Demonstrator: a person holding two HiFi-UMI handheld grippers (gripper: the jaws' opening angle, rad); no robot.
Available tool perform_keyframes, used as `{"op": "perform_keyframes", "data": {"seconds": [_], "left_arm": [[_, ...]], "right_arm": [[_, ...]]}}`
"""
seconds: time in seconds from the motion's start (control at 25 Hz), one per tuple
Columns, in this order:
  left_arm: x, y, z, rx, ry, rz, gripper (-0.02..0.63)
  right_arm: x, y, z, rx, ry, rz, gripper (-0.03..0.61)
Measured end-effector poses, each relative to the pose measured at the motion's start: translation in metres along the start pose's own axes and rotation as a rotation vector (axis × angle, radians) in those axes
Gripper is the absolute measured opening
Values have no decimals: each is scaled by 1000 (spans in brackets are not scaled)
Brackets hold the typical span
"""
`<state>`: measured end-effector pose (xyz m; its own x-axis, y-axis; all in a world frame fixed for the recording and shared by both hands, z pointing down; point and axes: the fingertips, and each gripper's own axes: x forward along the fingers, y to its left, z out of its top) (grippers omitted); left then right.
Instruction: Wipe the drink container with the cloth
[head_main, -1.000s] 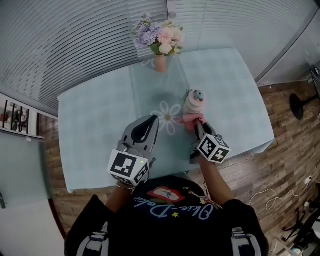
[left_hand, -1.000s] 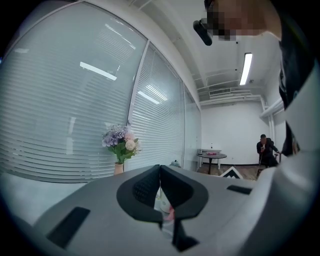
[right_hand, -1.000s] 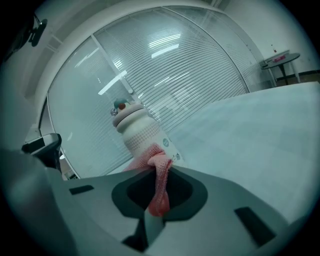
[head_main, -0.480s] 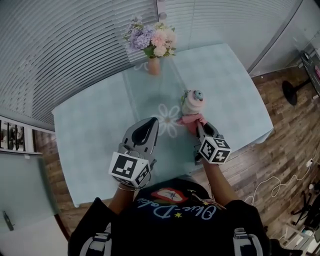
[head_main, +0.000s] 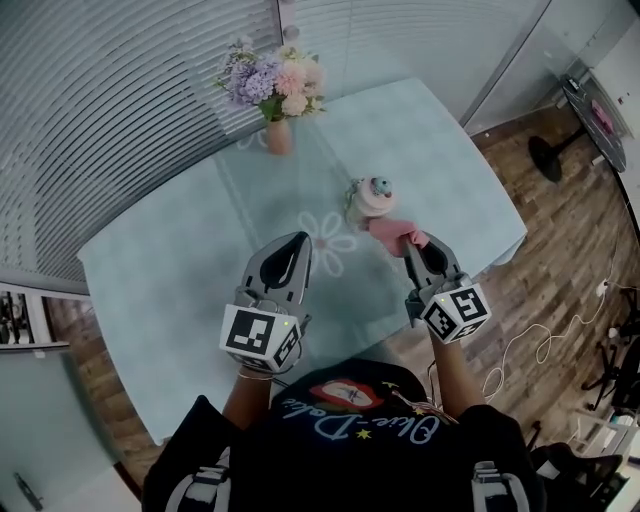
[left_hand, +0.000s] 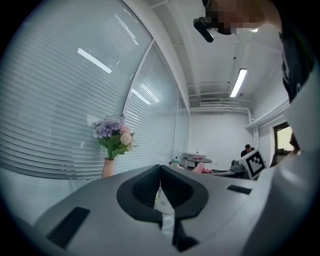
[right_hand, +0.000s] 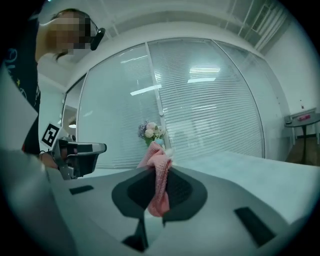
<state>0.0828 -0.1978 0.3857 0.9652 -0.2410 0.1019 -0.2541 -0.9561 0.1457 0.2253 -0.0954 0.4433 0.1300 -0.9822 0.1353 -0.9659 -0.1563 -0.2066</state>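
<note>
Drink container (head_main: 371, 198) upright on the tabletop (head_main: 180, 270), just ahead of the right tongs (head_main: 418, 246). Pink cloth (head_main: 393, 232) pinched fast in those tongs, bunched end forward, presumably for rubbing the container's near side. Left tongs (head_main: 296, 243) closed on nothing, set back alongside, likely in reserve.

In the right gripper view the cloth (right_hand: 159, 175) hides nearly all of the container (right_hand: 160, 142); in the left gripper view we find it too small to make out.
</note>
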Motion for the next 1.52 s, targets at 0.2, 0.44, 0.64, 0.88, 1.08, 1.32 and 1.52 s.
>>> {"op": "perform_keyframes", "data": {"seconds": [0.2, 0.44, 0.64, 0.88, 1.08, 1.32, 1.52], "left_arm": [[-8, 6, -1, -16, -9, 8, 5], [-17, 11, 0, 0, -6, 118, 5], [-16, 6, 5, -3, -21, 233, 5], [-9, -14, 9, -7, -24, 324, 5], [-1, -26, 11, 4, -25, 387, 5], [2, -38, 6, 3, -17, 458, 5], [2, -51, 2, 0, -15, 524, 5]], "right_arm": [[17, -7, 15, -58, 17, -21, 23], [46, -23, 23, -200, 54, -32, 23], [58, -31, 10, -339, 140, 18, 23], [61, -35, -19, -456, 245, 116, 23], [65, -42, -45, -444, 318, 207, 23], [73, -49, -71, -486, 388, 290, 23], [76, -51, -85, -531, 432, 366, 23]]}}
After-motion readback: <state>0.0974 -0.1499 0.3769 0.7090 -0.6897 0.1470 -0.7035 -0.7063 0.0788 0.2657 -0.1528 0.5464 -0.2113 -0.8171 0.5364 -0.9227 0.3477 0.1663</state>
